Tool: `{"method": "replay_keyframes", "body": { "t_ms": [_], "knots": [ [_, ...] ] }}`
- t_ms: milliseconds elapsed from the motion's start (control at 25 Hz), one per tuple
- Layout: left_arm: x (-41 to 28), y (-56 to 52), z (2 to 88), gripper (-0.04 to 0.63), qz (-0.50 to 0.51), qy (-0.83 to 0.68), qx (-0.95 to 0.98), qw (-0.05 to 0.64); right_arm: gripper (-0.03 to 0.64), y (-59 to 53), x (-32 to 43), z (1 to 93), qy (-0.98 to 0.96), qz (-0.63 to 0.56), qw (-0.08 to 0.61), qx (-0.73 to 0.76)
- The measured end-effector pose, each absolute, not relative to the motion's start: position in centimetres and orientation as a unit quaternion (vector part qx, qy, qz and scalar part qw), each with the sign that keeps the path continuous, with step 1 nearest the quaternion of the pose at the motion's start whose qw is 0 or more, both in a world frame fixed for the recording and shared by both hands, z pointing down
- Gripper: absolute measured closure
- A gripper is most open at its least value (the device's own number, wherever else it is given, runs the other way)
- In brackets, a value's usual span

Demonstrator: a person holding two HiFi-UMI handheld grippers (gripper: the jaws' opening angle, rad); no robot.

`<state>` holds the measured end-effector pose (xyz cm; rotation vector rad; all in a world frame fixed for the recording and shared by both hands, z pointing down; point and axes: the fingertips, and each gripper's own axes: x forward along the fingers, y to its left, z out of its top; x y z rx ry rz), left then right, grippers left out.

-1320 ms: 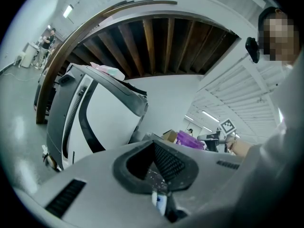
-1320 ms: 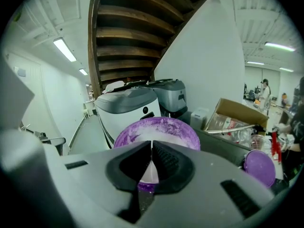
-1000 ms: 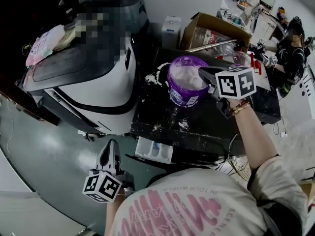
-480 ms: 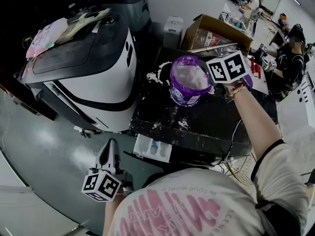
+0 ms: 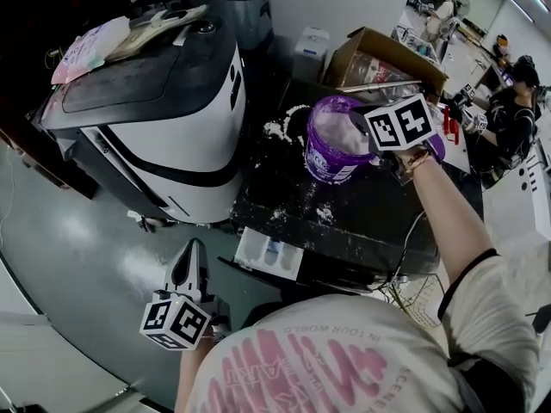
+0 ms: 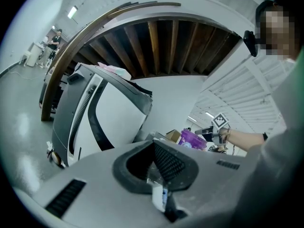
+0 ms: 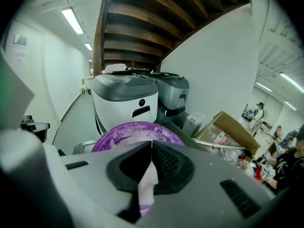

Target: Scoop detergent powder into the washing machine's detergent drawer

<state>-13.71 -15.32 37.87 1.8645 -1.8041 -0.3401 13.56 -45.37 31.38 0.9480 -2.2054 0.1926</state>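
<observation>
A purple tub of white detergent powder stands on a black-topped unit. My right gripper reaches over the tub's right rim. In the right gripper view its jaws are shut on a thin pale lilac scoop handle, with the tub right in front; the scoop's bowl is hidden. A white detergent drawer juts from the unit's front. My left gripper hangs low over the floor, left of the drawer, shut and holding nothing.
A white and grey machine stands left of the tub. Spilled powder lies on the black top. An open cardboard box sits behind the tub. A person sits at the far right.
My right gripper has shifted up and left, closer over the tub, then held there. The left gripper has stayed low by the drawer.
</observation>
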Motion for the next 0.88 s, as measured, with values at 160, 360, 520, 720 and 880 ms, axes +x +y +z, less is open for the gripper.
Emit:
{"method": "replay_keyframes", "body": {
  "t_ms": [160,360,520,720,880],
  "knots": [
    [-13.9,-15.3,37.9,0.594,-0.127,-0.663,0.691,0.259,0.613,-44.4,12.7,31.3,-0.86,0.082,0.352,0.36],
    [-13.9,-15.2,37.9,0.595,-0.13,-0.658,0.695,0.259,0.612,-43.3,11.5,31.2,-0.863,0.079,0.349,0.356],
    [-14.0,-15.0,37.8,0.594,-0.13,-0.658,0.696,0.257,0.612,-42.3,10.7,31.1,-0.869,0.083,0.345,0.346],
    [-14.1,-14.9,37.8,0.594,-0.135,-0.653,0.698,0.262,0.612,-41.2,9.9,30.8,-0.877,0.109,0.33,0.332],
    [-14.1,-14.8,38.0,0.594,-0.137,-0.65,0.699,0.266,0.612,-40.4,9.5,31.1,-0.883,0.137,0.318,0.316]
  ]
}}
